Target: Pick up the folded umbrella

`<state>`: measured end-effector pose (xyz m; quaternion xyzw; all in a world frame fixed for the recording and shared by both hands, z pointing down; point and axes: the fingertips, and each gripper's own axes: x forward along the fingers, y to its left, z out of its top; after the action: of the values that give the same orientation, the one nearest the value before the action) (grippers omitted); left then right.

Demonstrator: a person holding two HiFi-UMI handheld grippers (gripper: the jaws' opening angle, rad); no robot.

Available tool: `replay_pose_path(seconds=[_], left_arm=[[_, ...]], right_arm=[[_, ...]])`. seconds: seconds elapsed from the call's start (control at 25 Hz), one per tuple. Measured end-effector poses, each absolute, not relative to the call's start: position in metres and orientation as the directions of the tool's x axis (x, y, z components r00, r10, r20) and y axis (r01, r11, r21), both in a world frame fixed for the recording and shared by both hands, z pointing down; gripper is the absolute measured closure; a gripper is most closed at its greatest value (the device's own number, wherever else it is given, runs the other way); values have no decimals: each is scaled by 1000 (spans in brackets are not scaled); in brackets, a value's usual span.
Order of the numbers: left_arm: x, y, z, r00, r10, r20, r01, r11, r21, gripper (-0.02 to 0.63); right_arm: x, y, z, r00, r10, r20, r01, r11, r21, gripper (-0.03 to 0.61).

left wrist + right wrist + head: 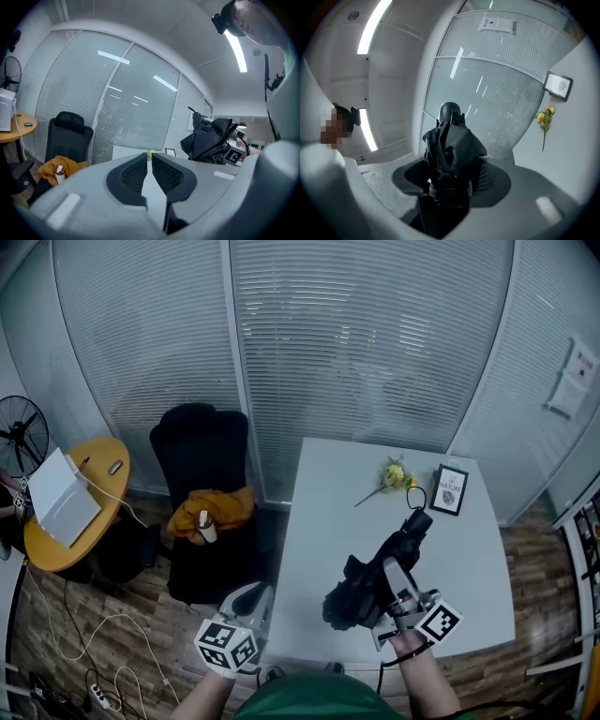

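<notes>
The folded black umbrella (367, 589) hangs lifted above the near right part of the white table (319, 540), with its handle end toward the picture frame. My right gripper (382, 585) is shut on it. In the right gripper view the bundled cloth (452, 147) fills the space between the jaws of the right gripper (450, 183), which press on it from both sides. My left gripper (251, 604) hovers at the table's near left corner, shut with nothing in it. In the left gripper view the left gripper (150, 161) has its pads almost together, and the umbrella (211, 138) shows to the right.
A yellow flower (396, 474) and a small picture frame (451, 489) lie at the table's far right. A black office chair (202, 484) with an orange cloth and a bottle stands left of the table. Farther left are a round yellow table (89, 512) and a fan (19, 432). Glass walls with blinds stand behind.
</notes>
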<state>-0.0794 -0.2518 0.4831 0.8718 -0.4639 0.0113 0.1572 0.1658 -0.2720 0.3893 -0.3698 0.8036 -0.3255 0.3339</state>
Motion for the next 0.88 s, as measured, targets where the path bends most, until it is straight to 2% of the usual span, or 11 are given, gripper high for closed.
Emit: replay_pose_path(seconds=[0.32, 0.6, 0.88], left_arm=[[-87, -247, 490, 554, -813, 177, -821, -500, 275, 583], [-97, -242, 493, 537, -823, 185, -832, -480, 279, 583], [-102, -236, 495, 533, -824, 192, -834, -473, 284, 583]], right_arm=[[151, -271, 399, -532, -792, -300, -309, 512, -801, 333], [141, -273, 411, -550, -771, -322, -194, 492, -848, 333], [139, -268, 414, -546, -772, -325, -181, 487, -854, 333]])
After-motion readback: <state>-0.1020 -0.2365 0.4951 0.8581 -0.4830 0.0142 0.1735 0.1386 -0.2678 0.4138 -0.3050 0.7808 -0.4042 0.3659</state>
